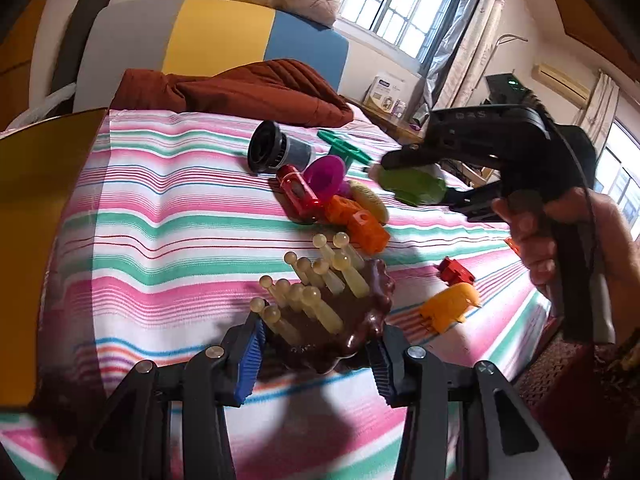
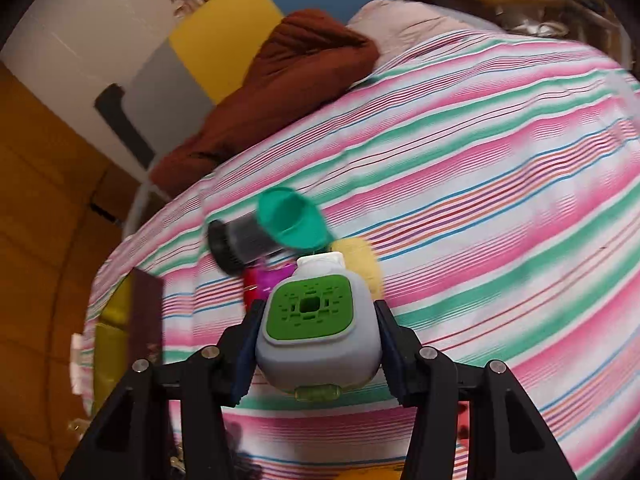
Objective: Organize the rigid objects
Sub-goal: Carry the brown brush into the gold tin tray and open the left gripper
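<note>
Green-faced gadget (image 2: 316,332) clamped in right gripper (image 2: 318,344) (left gripper (image 1: 316,354) grips pegged brown base (image 1: 340,332)): lift level, clear pile.

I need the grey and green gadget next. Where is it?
The grey and green gadget is clamped in the right claw, lifted above the striped bedspread, near the teal funnel.

- Striped sheet (image 1: 160,208) covers the bed.
- Rust-brown quilt (image 1: 256,92) lies bunched at its head.
- Grey, yellow and blue headboard (image 1: 216,36) stands behind.
- Barred window (image 1: 400,0), curtains (image 1: 468,36) beside it.
</note>
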Available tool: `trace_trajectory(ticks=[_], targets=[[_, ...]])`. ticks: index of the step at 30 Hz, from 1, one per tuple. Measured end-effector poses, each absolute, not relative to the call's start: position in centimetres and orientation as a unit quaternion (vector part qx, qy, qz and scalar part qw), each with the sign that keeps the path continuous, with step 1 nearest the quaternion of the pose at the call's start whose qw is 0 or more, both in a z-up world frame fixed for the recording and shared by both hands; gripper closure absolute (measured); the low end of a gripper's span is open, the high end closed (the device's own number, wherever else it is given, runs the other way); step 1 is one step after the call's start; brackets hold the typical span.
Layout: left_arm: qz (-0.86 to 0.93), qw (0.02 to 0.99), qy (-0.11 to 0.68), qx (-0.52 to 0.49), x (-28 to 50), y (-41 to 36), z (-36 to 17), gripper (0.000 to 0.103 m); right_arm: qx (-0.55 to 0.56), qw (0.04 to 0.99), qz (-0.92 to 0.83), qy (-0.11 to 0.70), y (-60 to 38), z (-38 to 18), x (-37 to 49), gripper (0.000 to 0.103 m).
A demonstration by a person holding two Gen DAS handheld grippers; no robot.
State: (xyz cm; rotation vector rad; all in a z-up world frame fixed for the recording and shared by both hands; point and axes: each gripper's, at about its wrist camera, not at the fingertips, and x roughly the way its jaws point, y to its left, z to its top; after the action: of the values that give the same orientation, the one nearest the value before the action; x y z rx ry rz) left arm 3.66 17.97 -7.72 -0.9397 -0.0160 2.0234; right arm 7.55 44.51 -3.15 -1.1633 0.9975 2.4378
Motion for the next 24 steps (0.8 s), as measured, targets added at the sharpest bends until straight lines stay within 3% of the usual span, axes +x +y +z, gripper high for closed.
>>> trace_trajectory(ticks=[11,24], targets=[[0.822,0.454,-0.038,-0.342,4.9,14.9,-4.1,0.057,-0.425,0.082,0.842,0.321,41.9,-3.8,5.7,0.050],[0.870,0.351,-0.085,-0.335,1.5,6.9,-2.6,0.057,-0.442,0.048,0.846,0.294,40.3,-4.3,4.9,0.050]])
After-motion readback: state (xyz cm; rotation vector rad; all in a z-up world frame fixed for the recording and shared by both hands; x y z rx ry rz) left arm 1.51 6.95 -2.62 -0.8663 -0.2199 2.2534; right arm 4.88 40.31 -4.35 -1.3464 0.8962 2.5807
